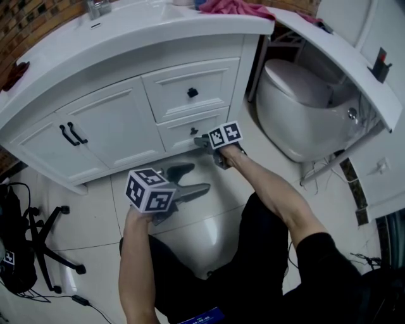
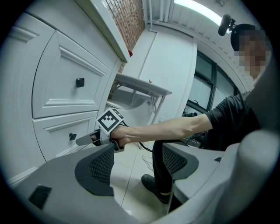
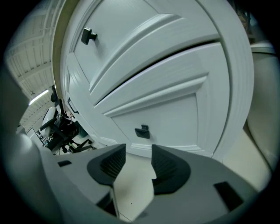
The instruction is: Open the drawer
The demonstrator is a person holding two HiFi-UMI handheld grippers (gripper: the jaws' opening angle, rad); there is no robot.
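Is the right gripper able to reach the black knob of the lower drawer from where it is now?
Probably yes: the right gripper is open and empty, the knob sits just ahead, nothing between.

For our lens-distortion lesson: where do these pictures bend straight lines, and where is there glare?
Head view: the countertop bows into an arc. Right gripper view: the lower drawer curves, corners dark. Left gripper view: the ceiling light glares.

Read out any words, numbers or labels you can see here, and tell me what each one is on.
Nothing here can be read as text.
The left gripper, on its cube: only black-and-white square patterns, no letters or digits.
The right gripper, on its cube: likewise patterns only.
The blue label at the head view's bottom edge: white print, too small to read.
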